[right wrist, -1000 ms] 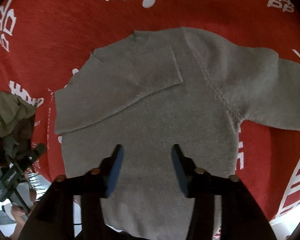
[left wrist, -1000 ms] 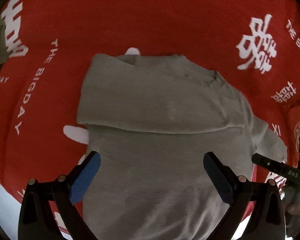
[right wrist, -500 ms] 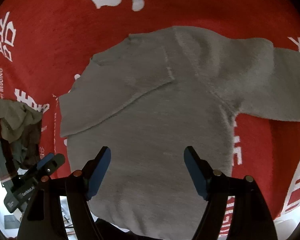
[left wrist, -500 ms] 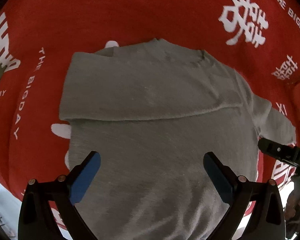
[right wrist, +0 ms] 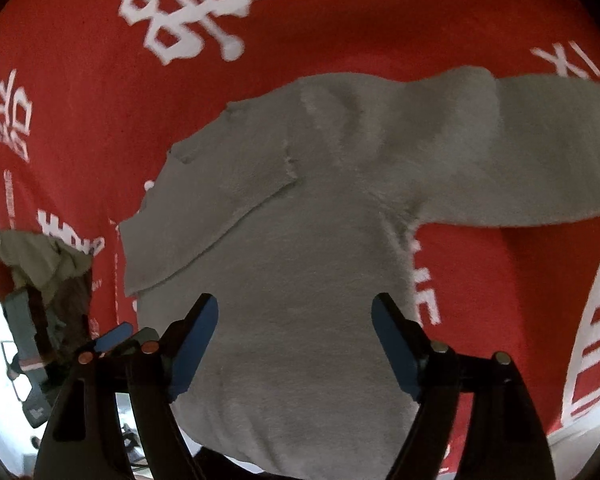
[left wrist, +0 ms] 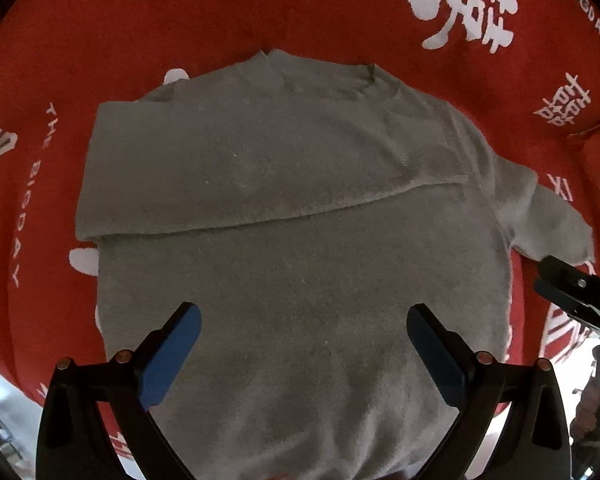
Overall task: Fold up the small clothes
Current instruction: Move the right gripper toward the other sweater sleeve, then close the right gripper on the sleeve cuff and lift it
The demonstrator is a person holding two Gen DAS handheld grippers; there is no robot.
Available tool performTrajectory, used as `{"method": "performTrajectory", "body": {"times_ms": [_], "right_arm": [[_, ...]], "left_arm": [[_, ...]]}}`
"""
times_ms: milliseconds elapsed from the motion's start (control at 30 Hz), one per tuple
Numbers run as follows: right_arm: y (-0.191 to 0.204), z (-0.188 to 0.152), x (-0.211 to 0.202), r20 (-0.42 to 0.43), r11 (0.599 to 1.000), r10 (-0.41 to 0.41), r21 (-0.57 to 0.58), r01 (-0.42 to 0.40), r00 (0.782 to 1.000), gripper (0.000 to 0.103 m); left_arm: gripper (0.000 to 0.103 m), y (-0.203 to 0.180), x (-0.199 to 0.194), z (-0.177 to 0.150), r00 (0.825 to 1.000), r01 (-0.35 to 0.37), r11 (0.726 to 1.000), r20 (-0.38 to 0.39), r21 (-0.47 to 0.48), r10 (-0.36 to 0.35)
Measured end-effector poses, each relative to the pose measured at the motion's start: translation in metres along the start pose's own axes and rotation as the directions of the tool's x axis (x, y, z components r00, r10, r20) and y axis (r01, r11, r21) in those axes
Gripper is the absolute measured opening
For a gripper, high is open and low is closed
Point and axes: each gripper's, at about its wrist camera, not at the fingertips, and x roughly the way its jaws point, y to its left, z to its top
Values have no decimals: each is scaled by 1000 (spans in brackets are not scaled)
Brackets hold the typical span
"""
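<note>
Red printed cloth covers the counter; both hand-held grippers, left and right, gape empty; next, pinch the grey knitted sweater's spread sleeve cuff, fold inward

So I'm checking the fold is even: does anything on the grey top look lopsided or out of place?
Yes. On the grey top one sleeve is folded across the chest, while the other sleeve is spread out over the red cloth, so it looks half done.
</note>
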Motion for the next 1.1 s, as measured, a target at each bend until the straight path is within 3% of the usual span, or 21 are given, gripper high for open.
{"method": "performTrajectory", "body": {"times_ms": [167, 367, 533, 733, 900, 1100], "right_arm": [[-30, -2, -6, 18, 998, -4, 65, 2, 1000, 82], [-84, 4, -24, 92, 985, -15, 170, -1, 996, 82], [-151, 14, -49, 195, 948, -30, 317, -34, 980, 82], [-224, 13, -86, 332, 889, -89, 452, -76, 939, 82], [-261, 11, -104, 446, 841, -36, 497, -215, 894, 82], [-271, 34, -102, 520, 827, 41, 462, -321, 853, 82]], "left_arm": [[103, -6, 17, 7, 999, -2, 1000, -46, -11, 2], [103, -37, 22, 26, 999, -47, 999, 7, 14, 47], [103, -68, 36, 46, 999, -33, 999, 25, 8, 33], [103, -108, 47, 60, 997, -43, 999, 59, 33, 41], [103, -137, 60, 62, 997, -51, 997, 60, 60, 47], [103, -165, 65, 63, 995, -75, 993, 77, 94, 68]]}}
